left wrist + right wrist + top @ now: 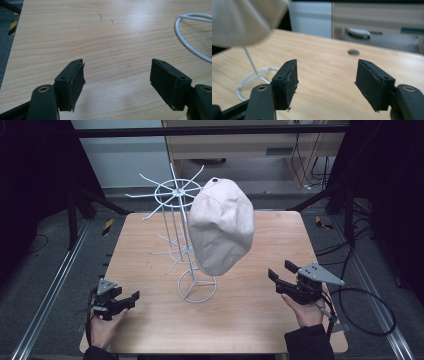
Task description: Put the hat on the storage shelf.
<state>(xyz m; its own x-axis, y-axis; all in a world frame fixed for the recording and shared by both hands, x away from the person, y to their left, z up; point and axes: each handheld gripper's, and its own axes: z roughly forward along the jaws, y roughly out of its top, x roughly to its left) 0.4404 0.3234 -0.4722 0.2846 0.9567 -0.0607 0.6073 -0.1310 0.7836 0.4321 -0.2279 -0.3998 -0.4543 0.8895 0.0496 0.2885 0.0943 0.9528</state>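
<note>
A pale beige cap point(221, 226) hangs on a white wire rack point(176, 196) that stands on its ring base point(197, 287) at the middle of the wooden table point(260, 315). My left gripper point(129, 297) rests low at the table's front left, held in a hand, open with nothing between its jaws point(117, 62). Part of the rack's ring base point(186, 40) lies ahead to its right. My right gripper point(281, 270) sits at the front right, open and empty point(327, 62), angled toward the rack. The blurred cap point(242, 20) looms at the upper left of the right gripper view, above the ring base point(253, 77).
Metal rails point(55, 285) run along the floor on both sides of the table. Black cables point(370, 310) trail on the floor to the right. A cabinet point(240, 142) stands beyond the far edge. The table has a small round hole point(353, 52) in its surface.
</note>
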